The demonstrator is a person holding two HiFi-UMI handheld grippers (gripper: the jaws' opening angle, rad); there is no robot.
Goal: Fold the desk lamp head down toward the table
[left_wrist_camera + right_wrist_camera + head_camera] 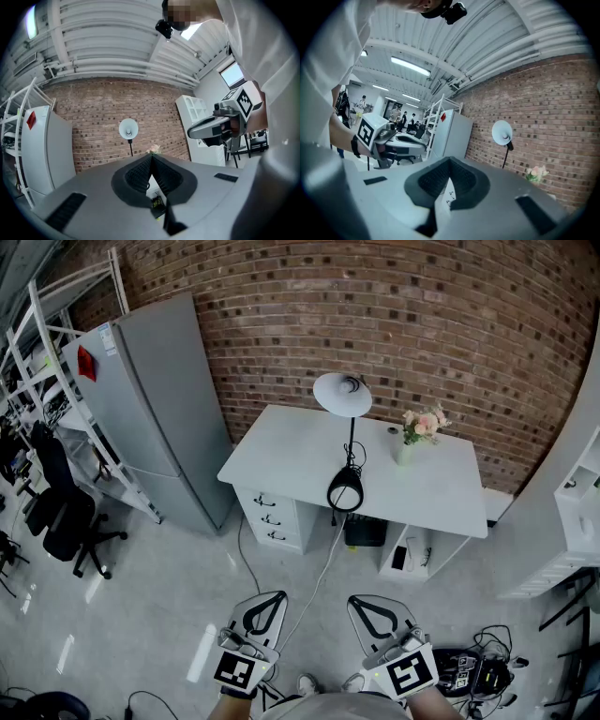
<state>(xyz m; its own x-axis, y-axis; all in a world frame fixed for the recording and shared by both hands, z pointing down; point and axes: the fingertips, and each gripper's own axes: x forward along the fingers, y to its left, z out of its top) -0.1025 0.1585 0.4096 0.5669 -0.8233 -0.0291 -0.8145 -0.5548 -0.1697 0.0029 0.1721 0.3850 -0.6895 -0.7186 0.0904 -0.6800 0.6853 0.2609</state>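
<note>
The work is only at its beginning, I judge. The white desk (281, 456) stands in the middle of the head view, well apart from the person, and nothing touches the desk lamp (343, 396) on it. The lamp stands right of the desk's middle, with its base near the front edge. The left gripper (272, 596) and the right gripper (362, 600) are at the bottom of the frame and point toward the desk. In each gripper view the fingers (138, 174) are pressed together with nothing between them.

The next move, as I see it, calls for walking up to the desk, opening one pair of fingers and taking the head. The other gripper could perhaps steady the round black base (345, 491).

The stem (352, 439) is the long axis. It stands upright and runs up the frame from the base. The white head (128, 129) sits on top, and its open face, with the bulb visible, turns toward the person, not down to the desk.
</note>
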